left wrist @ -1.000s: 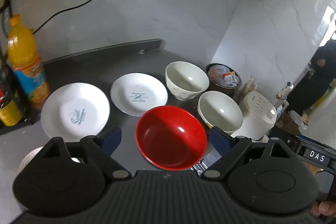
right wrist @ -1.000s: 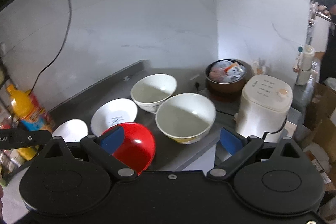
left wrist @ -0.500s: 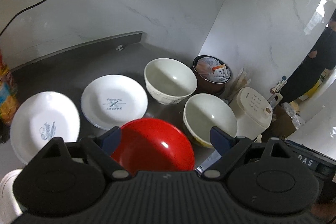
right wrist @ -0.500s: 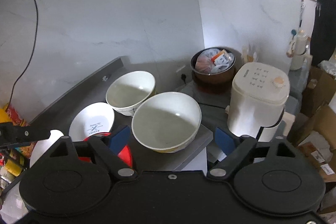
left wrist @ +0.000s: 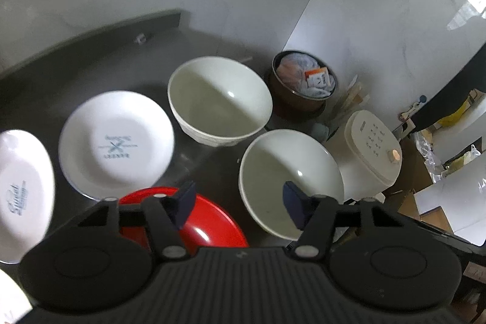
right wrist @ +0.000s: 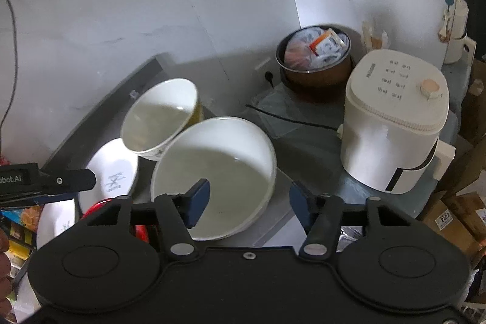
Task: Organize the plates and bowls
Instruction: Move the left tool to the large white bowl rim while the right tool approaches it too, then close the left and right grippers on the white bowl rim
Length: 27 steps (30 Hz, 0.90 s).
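While both tongs hang over the grey tabletop, holding nothing:
Left tongs: wide, above red bowl and near white bowl.
Right tongs: wide, over near white bowl's rim.
Red bowl: nearest, partly hidden.
Near white bowl: just right of red bowl.
Plates: two, left side.
Far white bowl: behind.
Cooker: right.
Brown pot: farthest, holds packets.

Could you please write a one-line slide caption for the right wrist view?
Open right gripper hovers over the near white bowl, beside a white cooker on the grey counter.
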Tool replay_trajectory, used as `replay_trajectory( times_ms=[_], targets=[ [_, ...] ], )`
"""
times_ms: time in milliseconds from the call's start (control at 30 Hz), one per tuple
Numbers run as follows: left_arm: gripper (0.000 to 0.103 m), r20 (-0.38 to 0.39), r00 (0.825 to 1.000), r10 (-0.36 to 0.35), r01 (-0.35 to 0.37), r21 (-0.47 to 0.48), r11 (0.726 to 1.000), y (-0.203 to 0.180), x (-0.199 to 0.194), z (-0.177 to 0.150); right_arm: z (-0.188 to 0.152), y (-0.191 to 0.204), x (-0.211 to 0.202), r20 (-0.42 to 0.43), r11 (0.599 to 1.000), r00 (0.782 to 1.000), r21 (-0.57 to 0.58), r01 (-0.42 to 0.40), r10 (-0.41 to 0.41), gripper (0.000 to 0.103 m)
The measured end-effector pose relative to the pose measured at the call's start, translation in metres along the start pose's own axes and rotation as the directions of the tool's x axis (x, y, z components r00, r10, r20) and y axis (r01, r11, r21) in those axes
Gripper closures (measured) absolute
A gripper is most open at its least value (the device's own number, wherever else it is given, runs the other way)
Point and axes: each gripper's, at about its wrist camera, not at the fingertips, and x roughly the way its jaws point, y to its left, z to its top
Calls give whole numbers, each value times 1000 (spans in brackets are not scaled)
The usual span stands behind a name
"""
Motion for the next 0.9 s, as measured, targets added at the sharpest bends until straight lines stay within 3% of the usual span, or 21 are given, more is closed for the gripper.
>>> replay_trajectory(
  times_ms=[167,400,533,733,900],
  targets=[
    [55,-60,998,8,-11,-41,999,-1,33,6,9,-10,22,-49,1000,999,8,-16,17,63],
    [70,-129,992,5,-18,-96,995,-1,72,10,23,-13,50,-126,1000,992,17,-26,28,71],
    [74,-152,988,17,-34,-113,993,-2,88,12,28,-14,61,-146,1000,989,5,-20,21,73],
    [79,-178,983,31,-55,-130,990,-4,110,14,33,-18,74,-170,1000,985,-8,-10,8,84],
    [96,-206,978,22,-58,-166,985,0,126,14,35,-20,81,-182,1000,983,-10,-11,9,95]
  ],
)
